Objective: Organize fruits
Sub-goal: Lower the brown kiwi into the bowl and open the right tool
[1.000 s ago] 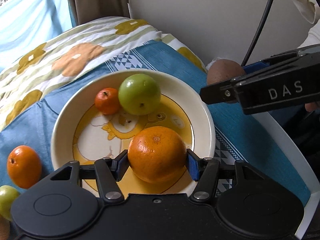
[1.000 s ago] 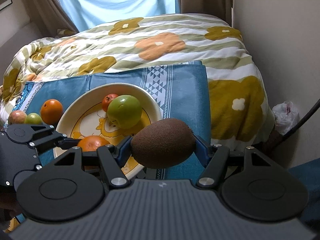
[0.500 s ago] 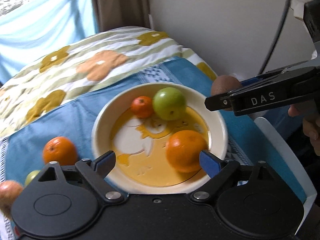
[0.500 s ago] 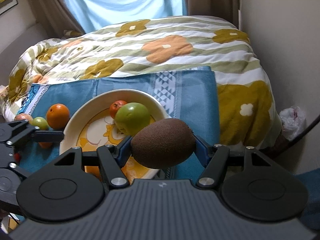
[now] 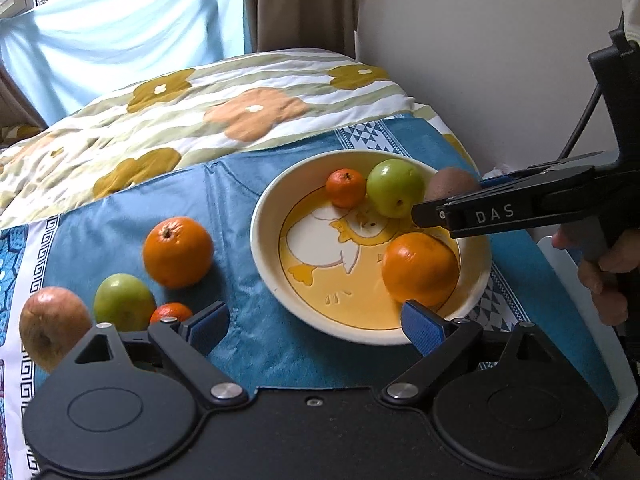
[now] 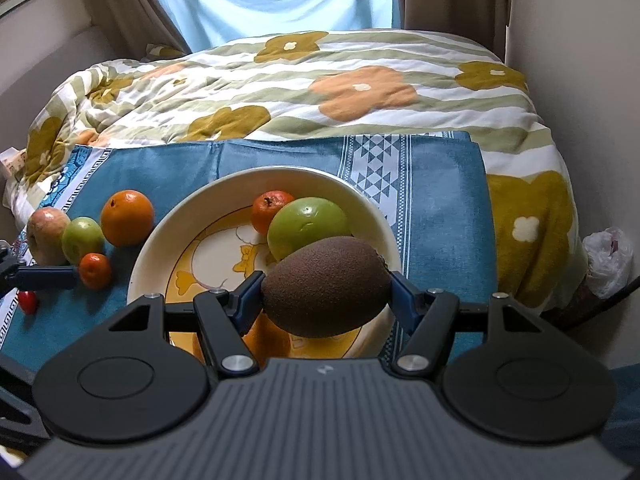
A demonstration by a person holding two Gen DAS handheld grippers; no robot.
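From the left wrist view, your left gripper point(image 5: 308, 326) hangs with its blue pads spread wide and nothing between them, low over the near rim of the bowl point(image 5: 264, 264), which sits toward the right edge of the blue cloth point(image 5: 248, 200). The large orange point(image 5: 420, 269) lies free inside the bowl at its near right side, so that piece looks delivered. A small tangerine point(image 5: 345, 188) and a green apple point(image 5: 395, 188) touch each other against the far wall, leaving the duck-printed middle bare. Your right gripper point(image 5: 444, 200) reaches in from the right over the far right rim, pinching a kiwi point(image 5: 448, 186) that this view half hides. On the cloth's left part, well apart from the bowl, wait a second orange point(image 5: 178, 252), a second green apple point(image 5: 124, 302), a red-brown apple point(image 5: 54, 328) and another small tangerine point(image 5: 171, 314).

From the right wrist view, you see what the other camera cannot: the kiwi point(image 6: 326, 286) is clamped end to end between both pads of the right gripper point(image 6: 326, 288), held above the bowl's point(image 6: 352, 196) near right part, likely to be dropped beside the green apple point(image 6: 307, 226). The large orange is almost hidden under the kiwi. A small red fruit point(image 6: 27, 302) at the cloth's left edge shows only here.
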